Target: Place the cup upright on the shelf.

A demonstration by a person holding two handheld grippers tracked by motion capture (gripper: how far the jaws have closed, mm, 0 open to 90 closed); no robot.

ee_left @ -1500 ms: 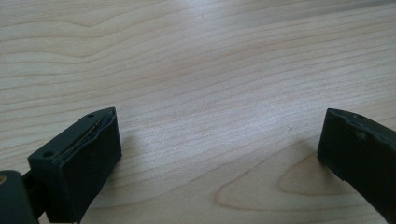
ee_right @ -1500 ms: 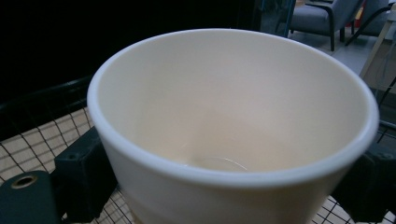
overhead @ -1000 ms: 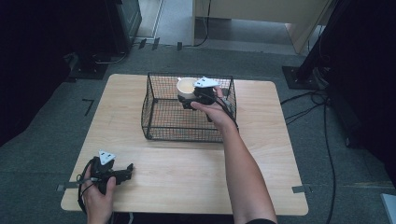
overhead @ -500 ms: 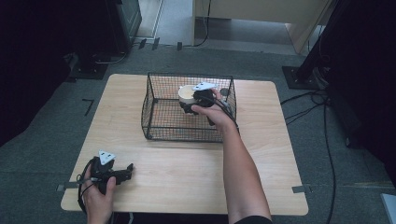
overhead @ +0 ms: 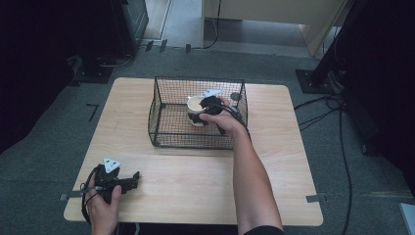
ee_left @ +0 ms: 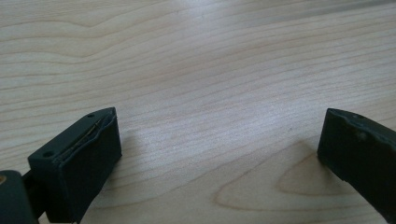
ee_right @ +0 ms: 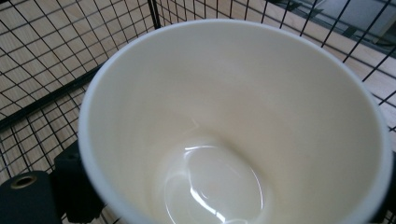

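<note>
The right gripper (overhead: 198, 116) pinches a cream cup (overhead: 195, 104) inside the wire basket (overhead: 161, 115); whether it is going in or coming out I can't judge. The left gripper (overhead: 132, 177) rests spread and empty on the bench (overhead: 195, 171)

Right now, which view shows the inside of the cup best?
The right gripper view: the cup is seen from above, its glossy bottom empty. The high view shows it small inside the wire basket, partly behind the right gripper. The left gripper view shows bare table.

The left gripper (overhead: 128, 179) rested low with jaws spread wide; the right gripper (overhead: 196, 117), arm outstretched, clamped its load.
</note>
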